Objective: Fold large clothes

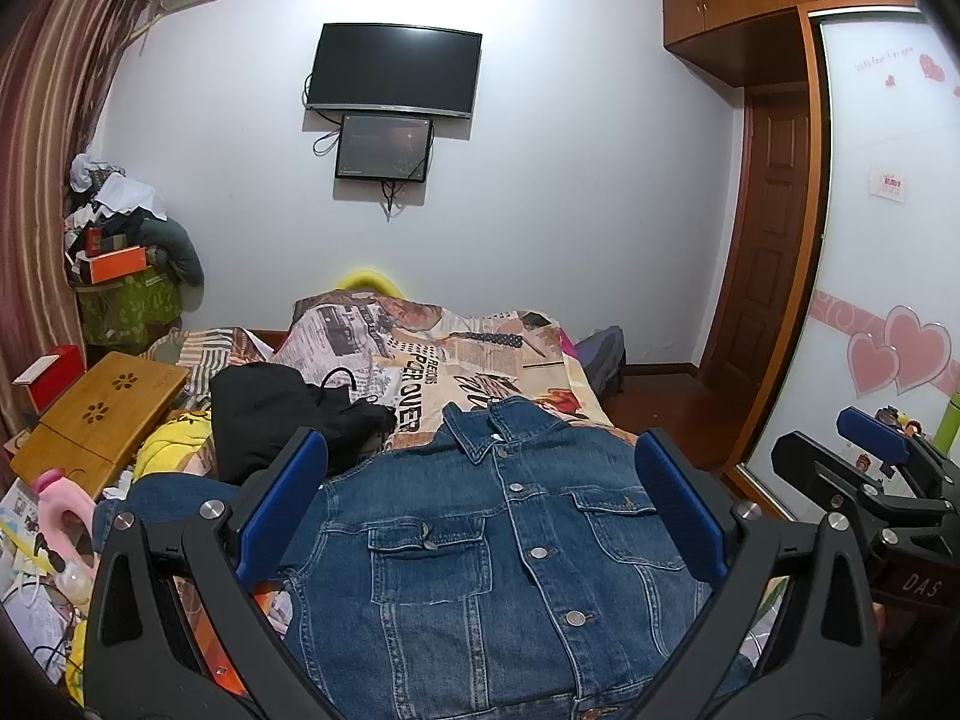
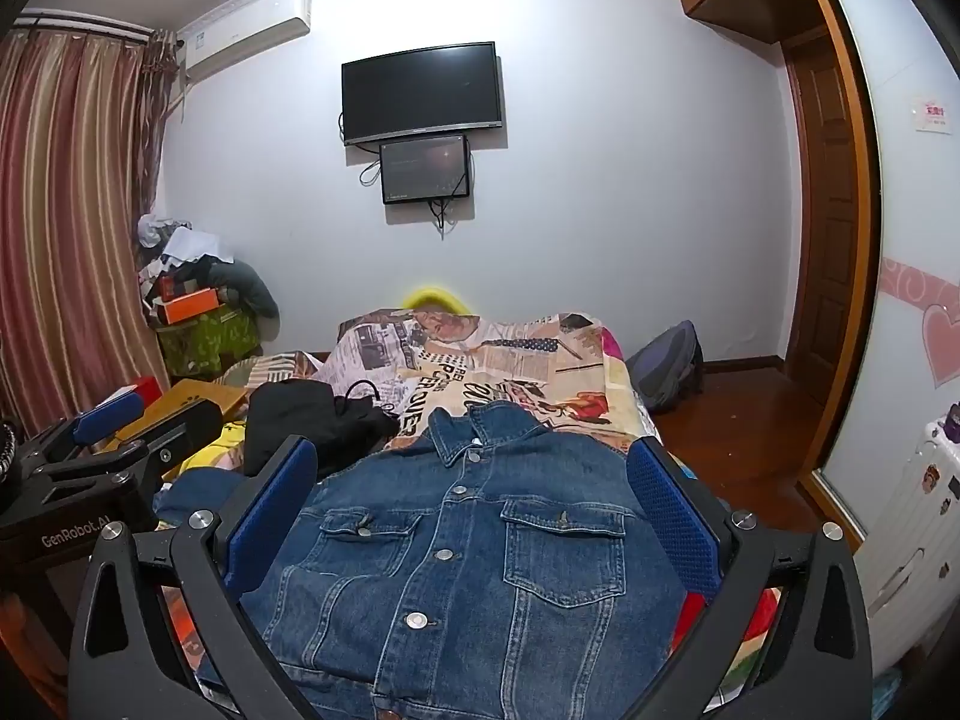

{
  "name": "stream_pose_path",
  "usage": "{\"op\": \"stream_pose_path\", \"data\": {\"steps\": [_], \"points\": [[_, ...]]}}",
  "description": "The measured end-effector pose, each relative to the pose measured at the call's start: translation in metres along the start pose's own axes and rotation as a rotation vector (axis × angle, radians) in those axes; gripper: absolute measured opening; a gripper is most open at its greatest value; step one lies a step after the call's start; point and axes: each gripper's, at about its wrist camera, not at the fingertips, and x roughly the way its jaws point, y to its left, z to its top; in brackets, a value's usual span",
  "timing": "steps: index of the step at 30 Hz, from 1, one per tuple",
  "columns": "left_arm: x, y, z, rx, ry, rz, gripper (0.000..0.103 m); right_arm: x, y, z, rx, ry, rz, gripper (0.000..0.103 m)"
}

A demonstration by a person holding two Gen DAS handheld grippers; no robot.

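Observation:
A blue denim jacket [image 1: 498, 546] lies flat and buttoned, front up, on the bed, collar toward the far wall; it also shows in the right wrist view [image 2: 474, 564]. My left gripper [image 1: 480, 504] is open and empty, held above the jacket's chest with its blue pads wide apart. My right gripper [image 2: 474, 504] is open and empty, likewise above the jacket. Each gripper shows in the other's view: the right one [image 1: 864, 456] at the right edge, the left one [image 2: 138, 420] at the left edge. One sleeve [image 1: 174, 498] trails off to the left.
A black garment [image 1: 282, 414] lies on the newspaper-print bedspread [image 1: 432, 348] beyond the jacket. A wooden lap table [image 1: 102, 414] and clutter sit to the left. A backpack [image 2: 666, 366] rests on the wooden floor at the right, by the wardrobe's sliding door [image 1: 888, 240].

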Motion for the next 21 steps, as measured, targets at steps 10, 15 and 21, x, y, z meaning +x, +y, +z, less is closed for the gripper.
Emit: {"op": "stream_pose_path", "data": {"steps": [10,15,21], "points": [[0.0045,0.0015,-0.0026,0.009,0.006,0.010,0.103,0.0021,-0.0002,-0.0033,0.000,0.003,0.003,0.103],[0.0045,-0.0003,-0.0013,0.010,0.009,0.016,0.103,0.0020,-0.0002,-0.0030,0.001,0.003,0.004,0.103],[0.0059,-0.0021,-0.0012,0.010,0.012,0.018,0.103,0.0032,0.0002,-0.0044,0.002,0.006,0.005,0.103]]}}
